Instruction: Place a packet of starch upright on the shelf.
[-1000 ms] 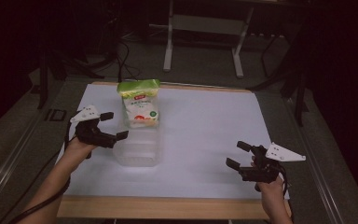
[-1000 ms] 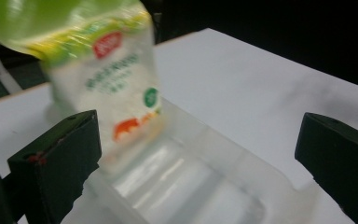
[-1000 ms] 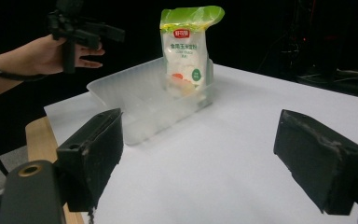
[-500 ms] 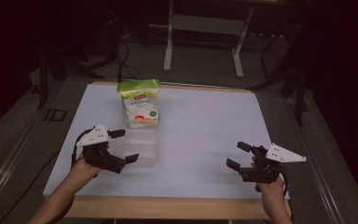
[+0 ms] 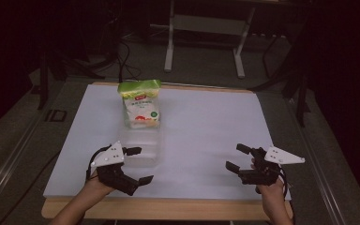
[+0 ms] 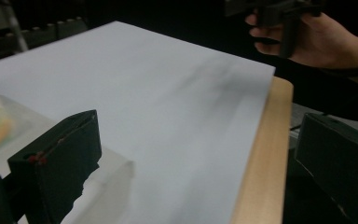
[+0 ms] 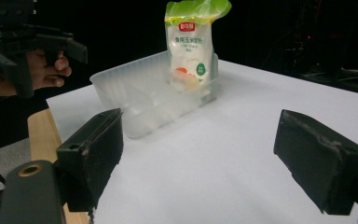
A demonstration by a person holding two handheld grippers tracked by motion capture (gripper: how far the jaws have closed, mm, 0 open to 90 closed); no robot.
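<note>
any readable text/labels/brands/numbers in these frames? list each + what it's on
Bag standing in the clear plastic tray, red brand patch near its green top: white characters, too blurred to read.
Bag, dark line under the patch: "食用玉米淀粉" as best it reads in the right gripper view; soft, so uncertain.
Bag, smaller lines below and the green round mark: too small to read.
Left gripper, right gripper, table: no text visible.

White-topped table (image 5: 206,136) with clear tray (image 5: 140,147)
</note>
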